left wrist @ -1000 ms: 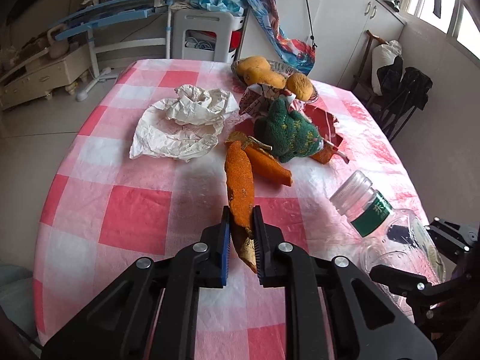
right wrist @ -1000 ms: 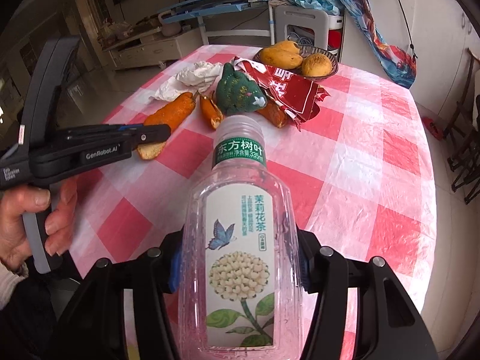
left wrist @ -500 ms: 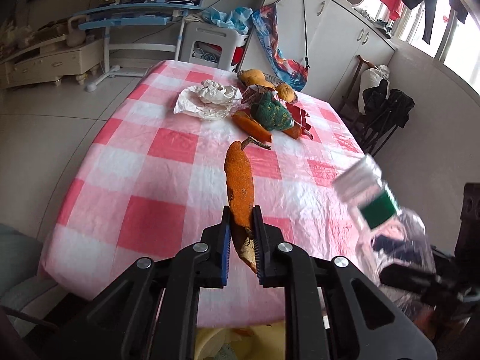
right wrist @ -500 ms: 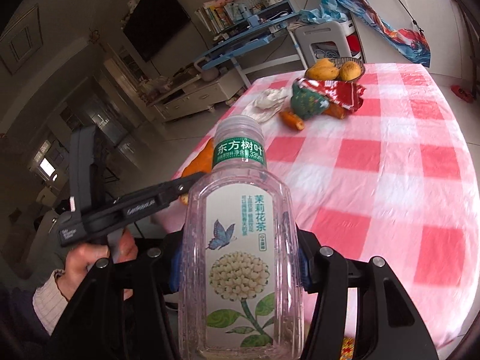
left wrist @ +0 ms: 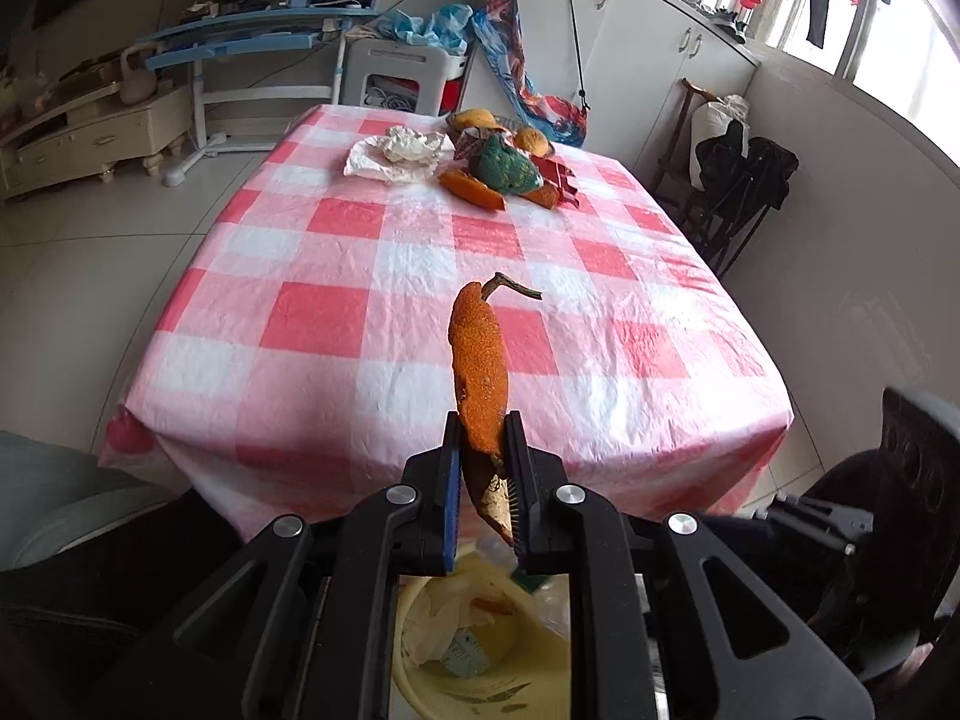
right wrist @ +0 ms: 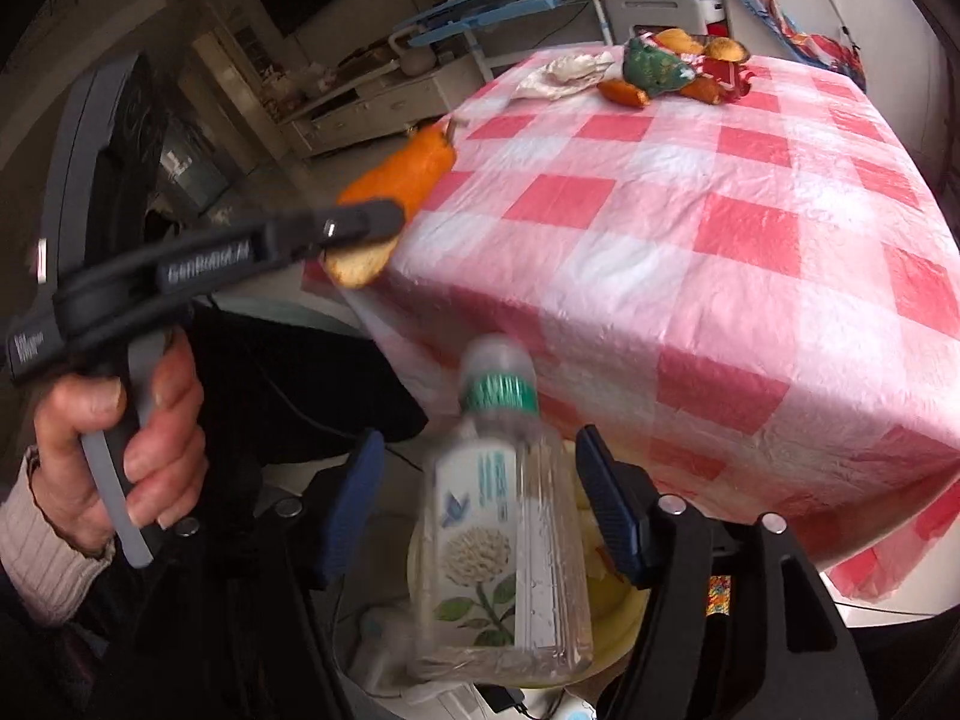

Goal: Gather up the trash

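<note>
Past the near edge of the worktop, both grippers hang over a yellow bin on the floor. Left gripper has its fingers nearly together, pinching the lower end of an orange peel, which sticks up stiffly between them. Right gripper has just been opening; its fingers now stand wide w/ clear gaps either side of the plastic bottle, so nothing grips it (blur suggests it's dropping toward the bin).

Handling, as I judge it: the bottle is empty, light, smooth and a bit slippery, thin-walled so it dents; best taken across the flat labelled body, not the neck. Peel is light, leathery, rough outside, so an end pinch holds fine.

Still on the worktop's far end: crumpled paper, more peel, red wrapper, beside a green knitted item and fruit that prob. aren't trash.
</note>
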Tool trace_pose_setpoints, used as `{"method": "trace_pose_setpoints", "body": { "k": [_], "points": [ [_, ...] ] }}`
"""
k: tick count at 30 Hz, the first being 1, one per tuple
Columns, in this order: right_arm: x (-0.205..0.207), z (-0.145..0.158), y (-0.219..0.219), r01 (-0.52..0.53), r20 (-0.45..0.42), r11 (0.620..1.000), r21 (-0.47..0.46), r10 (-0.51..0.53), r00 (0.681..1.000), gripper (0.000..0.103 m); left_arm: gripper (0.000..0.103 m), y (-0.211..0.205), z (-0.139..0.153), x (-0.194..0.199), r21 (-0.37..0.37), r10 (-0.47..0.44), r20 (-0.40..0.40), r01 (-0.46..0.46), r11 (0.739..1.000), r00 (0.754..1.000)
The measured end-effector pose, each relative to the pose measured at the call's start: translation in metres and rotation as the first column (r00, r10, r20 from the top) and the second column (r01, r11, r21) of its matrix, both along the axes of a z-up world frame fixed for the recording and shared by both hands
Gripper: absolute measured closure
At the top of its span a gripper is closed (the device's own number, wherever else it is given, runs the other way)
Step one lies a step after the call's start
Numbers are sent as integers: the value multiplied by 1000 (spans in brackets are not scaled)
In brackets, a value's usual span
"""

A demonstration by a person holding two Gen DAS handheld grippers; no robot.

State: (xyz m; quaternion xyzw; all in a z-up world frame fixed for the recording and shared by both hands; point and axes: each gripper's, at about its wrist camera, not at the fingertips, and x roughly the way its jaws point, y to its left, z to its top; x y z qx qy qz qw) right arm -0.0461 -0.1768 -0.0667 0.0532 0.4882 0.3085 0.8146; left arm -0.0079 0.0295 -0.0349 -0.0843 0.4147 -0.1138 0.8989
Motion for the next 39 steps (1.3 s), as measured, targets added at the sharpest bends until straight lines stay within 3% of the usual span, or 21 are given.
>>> {"method": "trace_pose_setpoints", "body": {
  "k": [6, 9, 12, 14, 16, 18, 22, 28, 39],
  "points": [
    [5, 18, -31, 183, 98, 980, 83, -191, 977, 24, 90, -34, -21, -18, 61, -129, -98, 135, 989, 987],
    [5, 26, -43, 257, 146, 960, 114, -272, 951, 17, 89, -57, -37, -26, 104, -254, -177, 275, 956, 951],
    [9, 27, -47, 283, 138, 951, 127, -299, 944, 17, 88, -72, -44, -35, 208, -284, -177, 318, 925, 942],
    [13, 26, -46, 295, 142, 949, 114, -309, 940, 17, 81, -72, -41, -37, 231, -270, -150, 299, 926, 951],
    [13, 26, -45, 303, 152, 948, 101, -315, 937, 17, 54, -65, -33, -37, 263, -215, -93, 233, 936, 972],
    [12, 28, -44, 306, 158, 948, 88, -316, 935, 17, 40, -54, -25, -35, 292, -134, -16, 133, 947, 991],
    [7, 26, -39, 299, 170, 953, 53, -303, 938, 16, 26, -31, -12, -27, 259, 3, 55, -17, 966, 998],
    [6, 21, -30, 277, 185, 961, 2, -272, 944, 15, 17, -13, -8, -22, 216, 90, 68, -103, 971, 994],
    [4, 18, -22, 256, 196, 966, -31, -245, 949, 14, 15, -14, -10, -19, 243, 91, 67, -105, 964, 994]
  ]
}}
